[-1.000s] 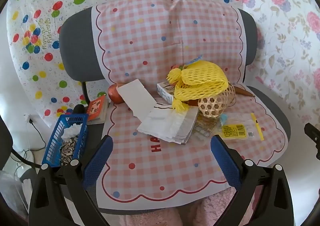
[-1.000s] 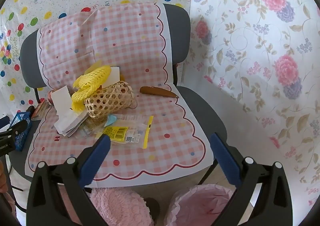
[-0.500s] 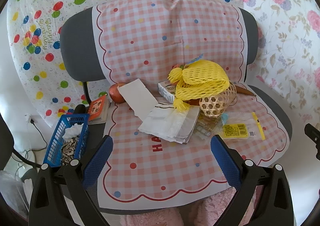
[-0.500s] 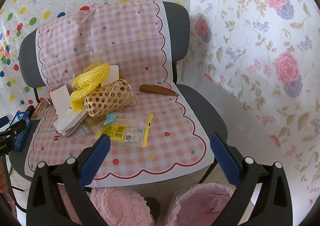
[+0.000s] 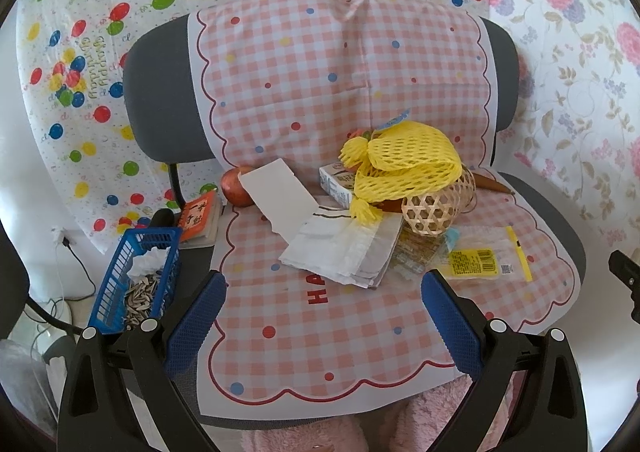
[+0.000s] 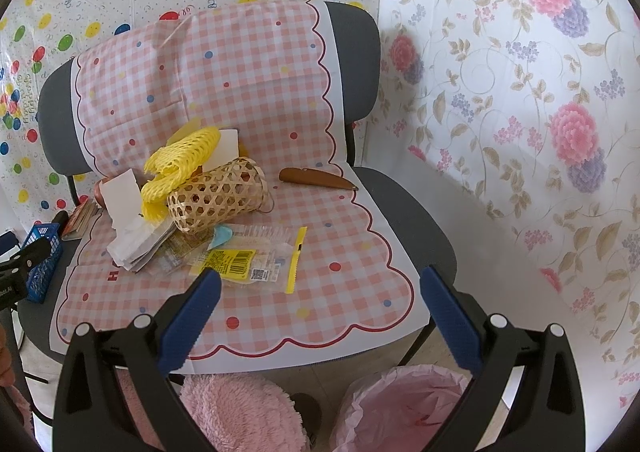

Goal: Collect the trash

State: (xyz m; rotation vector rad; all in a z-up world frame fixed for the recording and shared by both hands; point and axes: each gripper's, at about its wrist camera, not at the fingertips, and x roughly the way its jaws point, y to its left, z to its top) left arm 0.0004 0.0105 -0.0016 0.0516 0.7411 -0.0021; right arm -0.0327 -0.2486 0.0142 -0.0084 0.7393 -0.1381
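A pile of trash lies on a chair seat under a pink checked cloth (image 5: 320, 324): yellow foam netting (image 5: 404, 164) (image 6: 180, 160), crumpled white paper and bags (image 5: 344, 248) (image 6: 136, 240), a white card (image 5: 276, 192), a small carton (image 5: 336, 184), a clear wrapper with a yellow label (image 5: 480, 260) (image 6: 248, 260). A bin with a pink bag (image 6: 404, 408) stands below the seat's front. My left gripper (image 5: 322, 320) and right gripper (image 6: 320, 320) are both open and empty, held in front of the seat.
A woven bamboo basket (image 5: 436, 204) (image 6: 220, 196) lies on its side under the netting. An apple (image 5: 236, 184), a brown knife sheath (image 6: 316, 178), a blue basket of seed shells (image 5: 136, 276), a small book (image 5: 198, 214) and a pink fluffy stool (image 6: 240, 412) are around.
Both grippers have drifted slightly: in the left view the scene shifted a little right, in the right view a little down. Nothing on the chair has moved.
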